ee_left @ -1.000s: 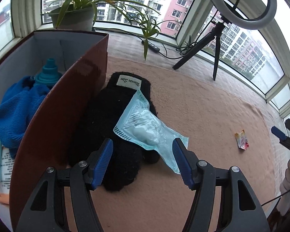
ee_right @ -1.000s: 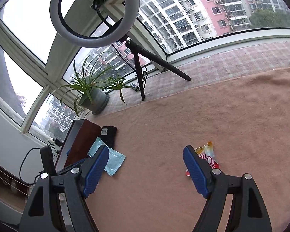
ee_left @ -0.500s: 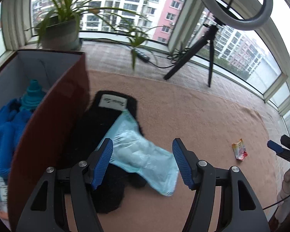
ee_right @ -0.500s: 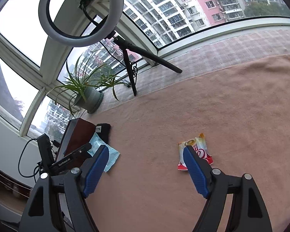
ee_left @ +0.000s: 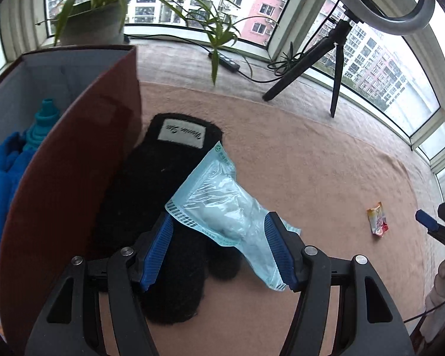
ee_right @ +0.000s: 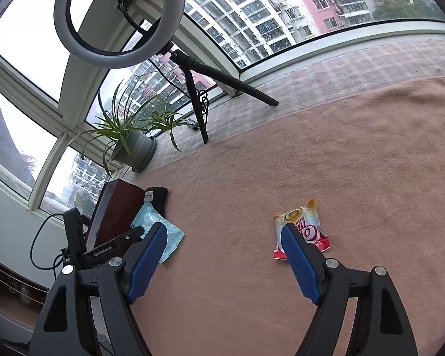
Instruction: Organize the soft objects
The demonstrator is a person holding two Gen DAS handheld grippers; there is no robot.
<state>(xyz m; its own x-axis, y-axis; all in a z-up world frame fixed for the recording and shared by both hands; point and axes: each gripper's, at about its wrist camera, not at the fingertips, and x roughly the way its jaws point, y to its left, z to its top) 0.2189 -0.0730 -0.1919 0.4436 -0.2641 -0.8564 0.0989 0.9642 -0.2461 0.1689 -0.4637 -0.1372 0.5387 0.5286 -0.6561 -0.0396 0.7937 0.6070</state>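
Left wrist view: the left gripper (ee_left: 219, 247) is seen from behind, pointed down at the pink rug (ee_left: 311, 154).
Left claw: its two blue pads are held apart, and nothing is pressed between them.
Pale blue packet (ee_left: 222, 207): it is laid across the black glove (ee_left: 163, 184), with one end just in front of the right pad. Whether that pad is touched by it cannot be told.
Black glove: it is laid flat on the rug, right beside the brown box (ee_left: 71, 160), with its white label at the far end.
Brown box: a blue cloth (ee_left: 3, 184) and a teal ribbed thing (ee_left: 41, 124) are kept inside it.
Right wrist view: the right gripper (ee_right: 222, 258) is held above the rug.
Right claw: its pads are spread wide apart, and nothing is gripped.
Snack packet (ee_right: 304, 225): it is laid on the rug well apart from the box, partly hidden behind the right pad.
Far side: a potted plant (ee_right: 133, 145) and a ring light (ee_right: 118, 17) on a tripod are stood by the windows.
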